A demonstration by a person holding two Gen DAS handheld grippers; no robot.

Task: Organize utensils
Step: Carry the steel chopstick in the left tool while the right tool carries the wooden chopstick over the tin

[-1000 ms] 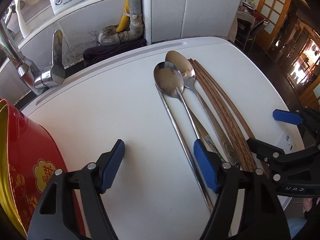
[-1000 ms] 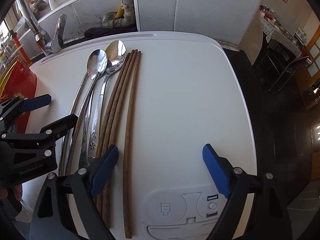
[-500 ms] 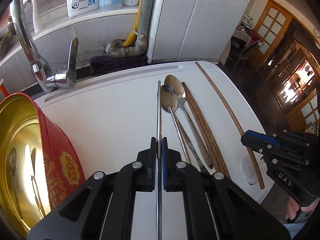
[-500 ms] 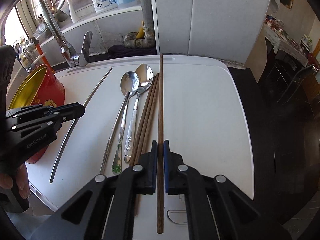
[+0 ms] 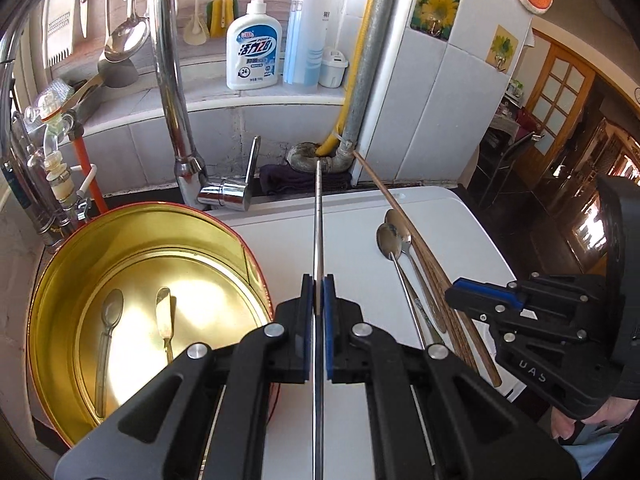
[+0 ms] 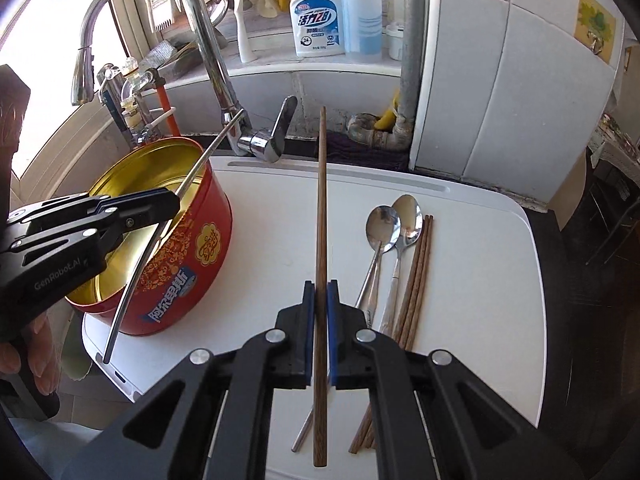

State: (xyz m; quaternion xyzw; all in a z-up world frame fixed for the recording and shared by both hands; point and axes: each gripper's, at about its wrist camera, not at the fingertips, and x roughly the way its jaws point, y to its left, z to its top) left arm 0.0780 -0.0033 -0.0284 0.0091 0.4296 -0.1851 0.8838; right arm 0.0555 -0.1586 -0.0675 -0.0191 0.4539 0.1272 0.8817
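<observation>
My left gripper (image 5: 318, 294) is shut on a steel chopstick (image 5: 318, 224), held in the air beside the red tin (image 5: 148, 240). That tin's gold inside holds a small spoon (image 5: 110, 312) and a small spatula-like utensil (image 5: 164, 316). The right wrist view shows the left gripper (image 6: 170, 200) over the tin's rim (image 6: 208, 172) with the steel chopstick (image 6: 152, 240) slanting through it. My right gripper (image 6: 320, 298) is shut on a wooden chopstick (image 6: 321, 208), lifted above the white board (image 6: 480, 280). Two steel spoons (image 6: 384, 224) and several wooden chopsticks (image 6: 416, 272) lie on the board.
A tall chrome tap (image 6: 212, 60) and its lever (image 6: 284, 120) stand behind the tin. Soap bottles (image 5: 252, 56) line the ledge above. A pipe (image 6: 410, 48) and tiled wall rise at the back. The board's right edge drops to a dark floor (image 6: 600, 280). A hand (image 6: 24, 356) grips the left tool.
Both grippers went from open over the utensils to shut, the left on the steel chopstick, the right on a wooden one. Both then rose and moved left, toward the tin.
</observation>
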